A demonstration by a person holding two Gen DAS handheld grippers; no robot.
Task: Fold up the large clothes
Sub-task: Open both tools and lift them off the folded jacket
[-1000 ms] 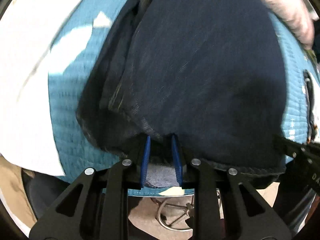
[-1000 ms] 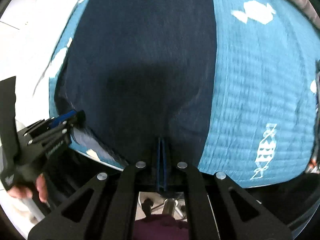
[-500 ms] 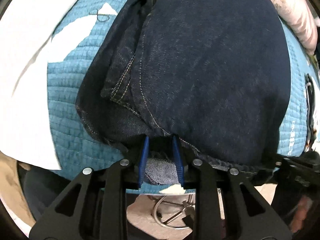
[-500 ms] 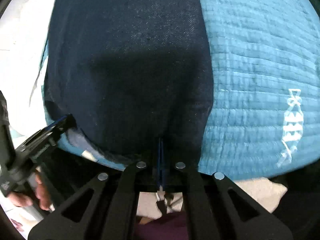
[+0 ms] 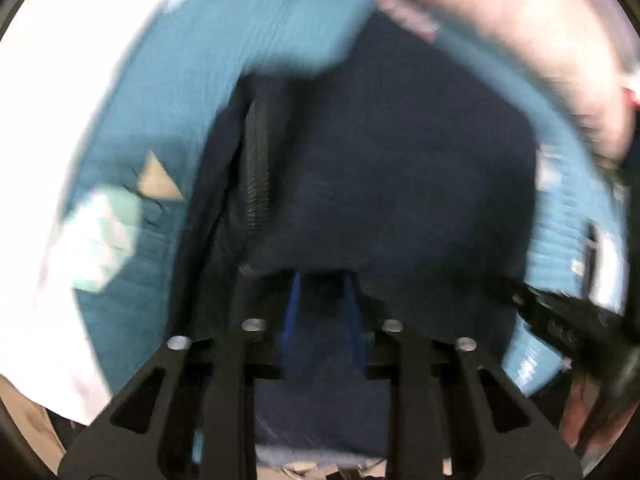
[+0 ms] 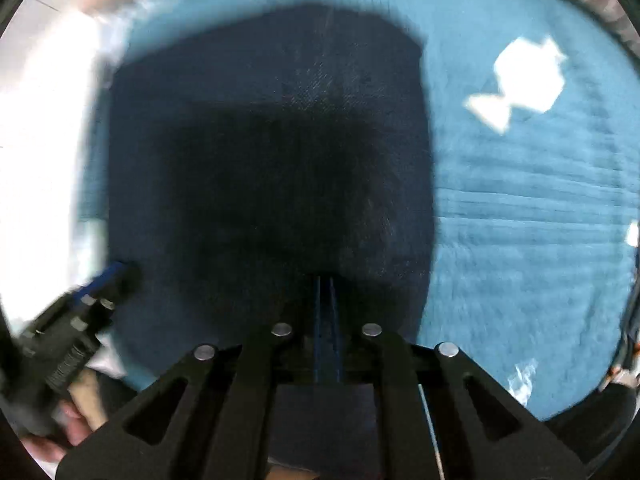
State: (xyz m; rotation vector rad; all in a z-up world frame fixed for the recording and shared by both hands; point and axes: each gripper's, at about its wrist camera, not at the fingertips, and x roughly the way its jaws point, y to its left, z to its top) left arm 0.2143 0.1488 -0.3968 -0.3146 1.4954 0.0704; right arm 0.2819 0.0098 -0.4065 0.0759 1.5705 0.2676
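Dark blue jeans (image 5: 400,184) lie folded on a teal quilted blanket (image 5: 168,80); they fill the middle of the right wrist view (image 6: 272,152). My left gripper (image 5: 322,280) holds the near hem of the jeans, its blue fingers apart with denim bunched between them. My right gripper (image 6: 326,284) is shut tight on the near edge of the jeans. The left gripper also shows at the lower left of the right wrist view (image 6: 116,276). Both views are blurred by motion.
The teal blanket (image 6: 520,220) with white patterns spreads to the right of the jeans. White bedding (image 5: 48,80) lies to the left. A pink cloth (image 5: 520,32) lies at the far right edge.
Both grippers have lifted and carried the near edge of the jeans forward; the far edge of the jeans now shows in both views. The grips are unchanged.
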